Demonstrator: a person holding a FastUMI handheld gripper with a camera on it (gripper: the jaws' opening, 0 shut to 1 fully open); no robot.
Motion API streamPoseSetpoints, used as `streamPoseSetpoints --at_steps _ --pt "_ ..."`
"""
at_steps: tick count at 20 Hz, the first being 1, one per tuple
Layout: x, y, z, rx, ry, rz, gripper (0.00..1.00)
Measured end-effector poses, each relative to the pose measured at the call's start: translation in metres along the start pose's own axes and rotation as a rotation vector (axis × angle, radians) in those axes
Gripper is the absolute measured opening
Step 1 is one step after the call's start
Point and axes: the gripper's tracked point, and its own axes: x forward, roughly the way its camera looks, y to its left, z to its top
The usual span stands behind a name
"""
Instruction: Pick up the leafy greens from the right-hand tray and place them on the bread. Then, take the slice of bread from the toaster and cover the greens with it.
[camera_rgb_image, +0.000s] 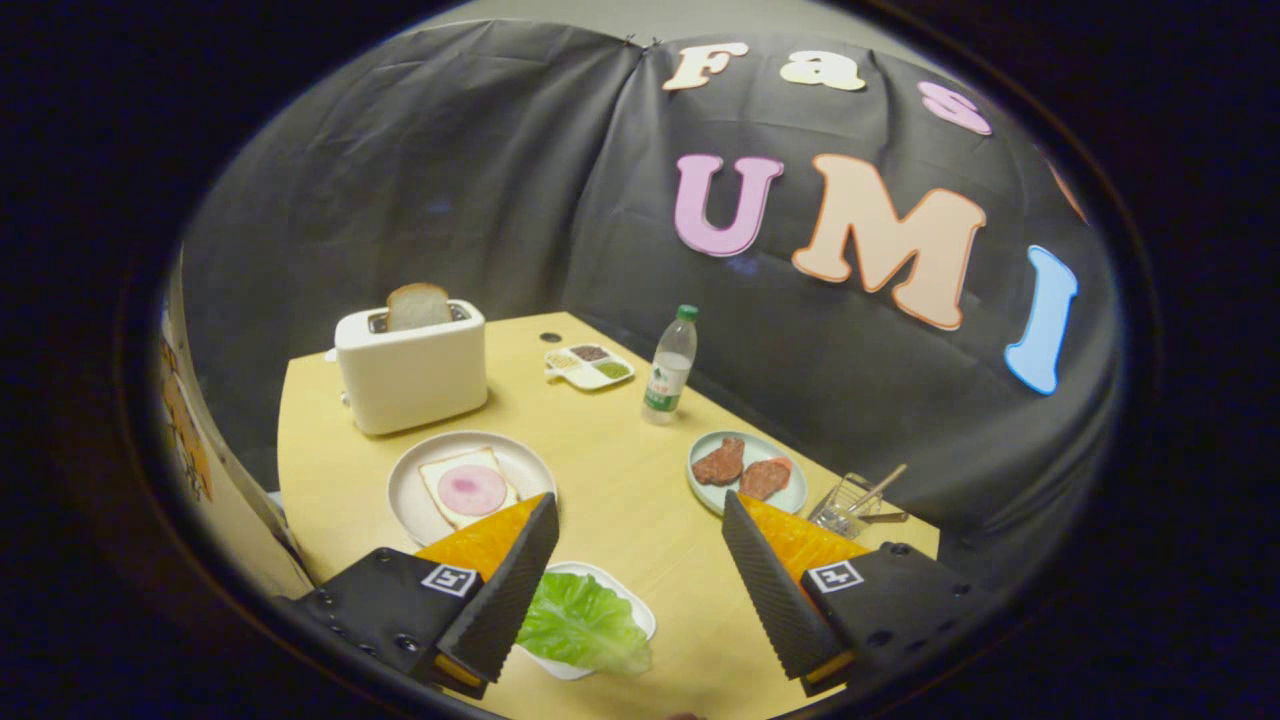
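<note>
Pale wooden tabletop (620, 500) w/ small dark round hole (550, 338) near far edge. Clear plastic water bottle w/ green cap (670, 366) upright toward back, just right of white divided condiment dish (588, 366) w/ dark, yellowish & green fillings. Pale green round plate (795, 495) holds two brown meat pieces (742, 470). Beside it, clear wire-framed holder (845, 503) w/ wooden stick (880, 487) leaning in.

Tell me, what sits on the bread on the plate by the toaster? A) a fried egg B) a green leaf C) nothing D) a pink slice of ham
D: a round pink ham slice lies on the bread, beyond the open hand-held gripper.
</note>
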Motion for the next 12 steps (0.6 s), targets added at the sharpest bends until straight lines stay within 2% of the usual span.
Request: streamPoseSetpoints --at_steps 12 --pt "0.036 0.033 -0.086 -0.077 0.221 0.215 1.0"
